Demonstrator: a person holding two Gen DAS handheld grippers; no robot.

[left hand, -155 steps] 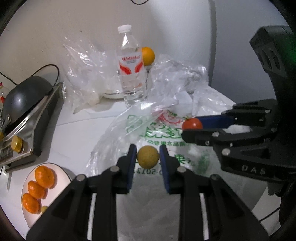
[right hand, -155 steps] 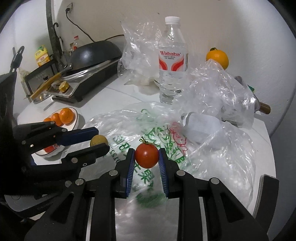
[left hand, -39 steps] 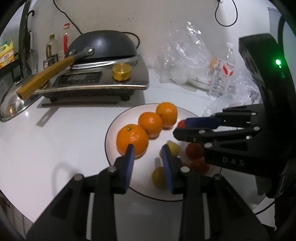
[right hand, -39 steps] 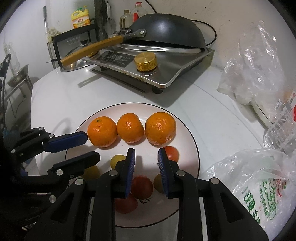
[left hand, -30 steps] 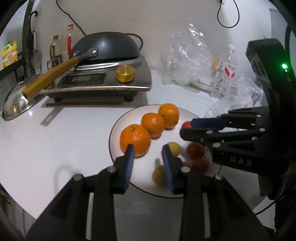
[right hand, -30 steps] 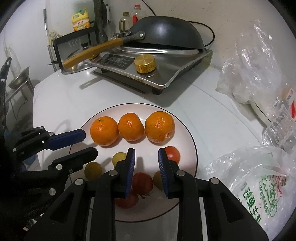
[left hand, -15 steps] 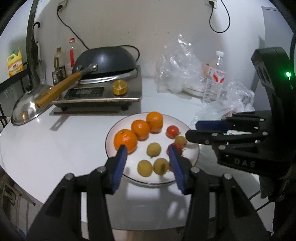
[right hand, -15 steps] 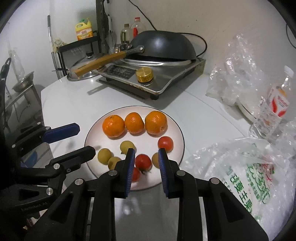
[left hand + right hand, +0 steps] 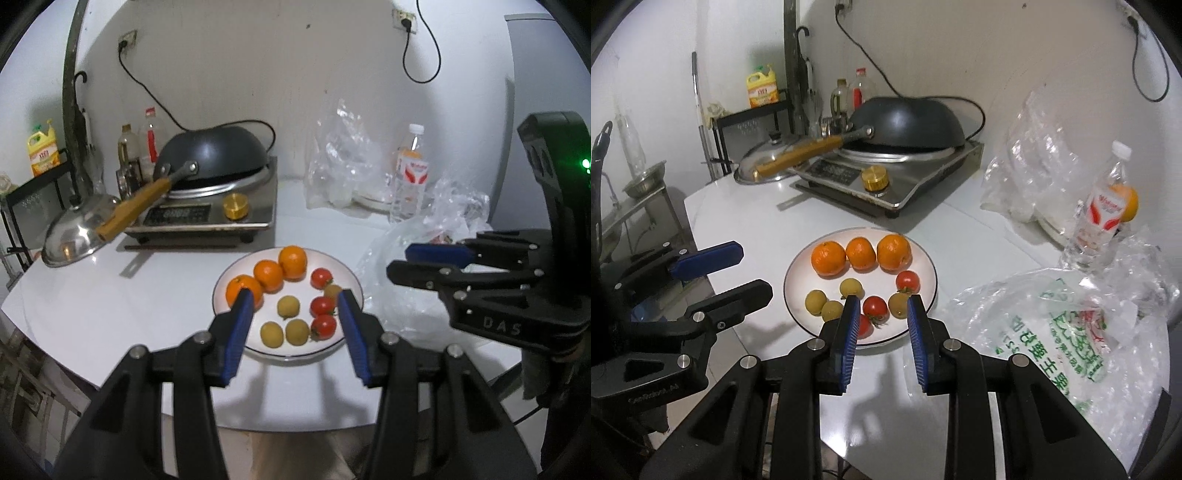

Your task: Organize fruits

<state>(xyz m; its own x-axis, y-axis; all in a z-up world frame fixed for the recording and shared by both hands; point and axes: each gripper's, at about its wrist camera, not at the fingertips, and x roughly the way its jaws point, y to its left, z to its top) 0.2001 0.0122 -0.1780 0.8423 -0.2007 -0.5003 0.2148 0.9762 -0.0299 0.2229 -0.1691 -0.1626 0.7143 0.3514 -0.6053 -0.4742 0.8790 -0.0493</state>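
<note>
Since tomatoes [image 9: 874,306] bruise easily, pinch them lightly across the middle; both grippers [image 9: 293,314] [image 9: 881,314] have fingers spread, empty.

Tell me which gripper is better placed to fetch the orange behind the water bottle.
Probably the right gripper: the orange and water bottle stand on its side, and its jaws are open and empty. The left gripper would have to cross over.

White table [image 9: 110,295] and what rested on it

A white plate [image 9: 925,258] of fruit was seen near the front edge, an induction cooker [image 9: 916,177] and a steel lid [image 9: 70,236] behind it, and a printed plastic bag [image 9: 1071,332] and a water bottle [image 9: 1100,210] to the right.
</note>
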